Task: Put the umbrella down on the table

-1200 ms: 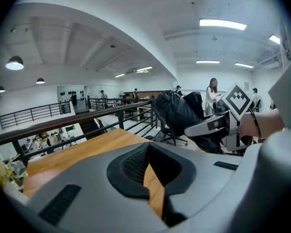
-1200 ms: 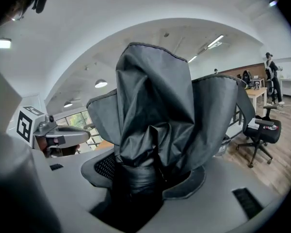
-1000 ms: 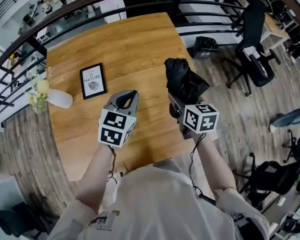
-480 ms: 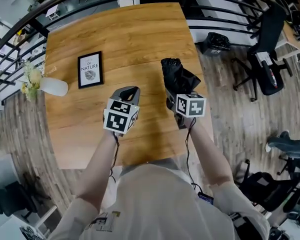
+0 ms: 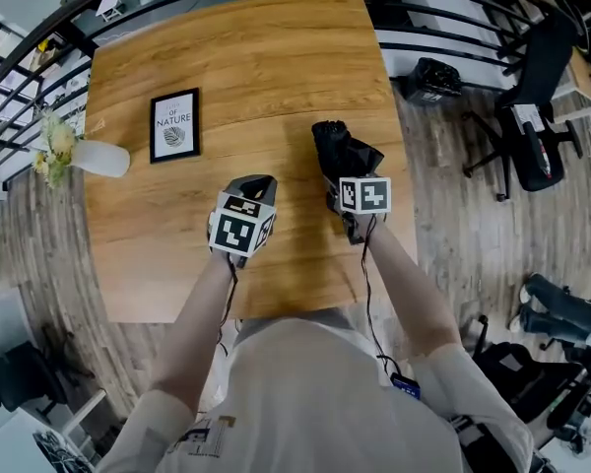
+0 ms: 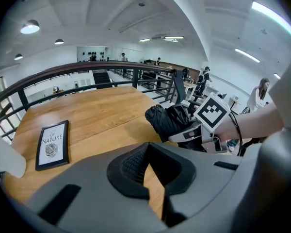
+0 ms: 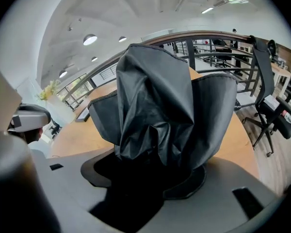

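The umbrella, a folded black bundle, is pinched between the widely spread jaws of the right gripper. It is tilted nose-down over the table, close to the right edge, and whether its tip is touching the wood cannot be told. The left gripper is held beside it over the tabletop, jaws pressed together on nothing. If the grip is released before the bundle is laid flat, it is likely to be dropped on its end and toppled. So near the edge, it could then be rolled off onto the floor. The loose fabric could also be snagged on the pads and dragged as the jaws are drawn away.
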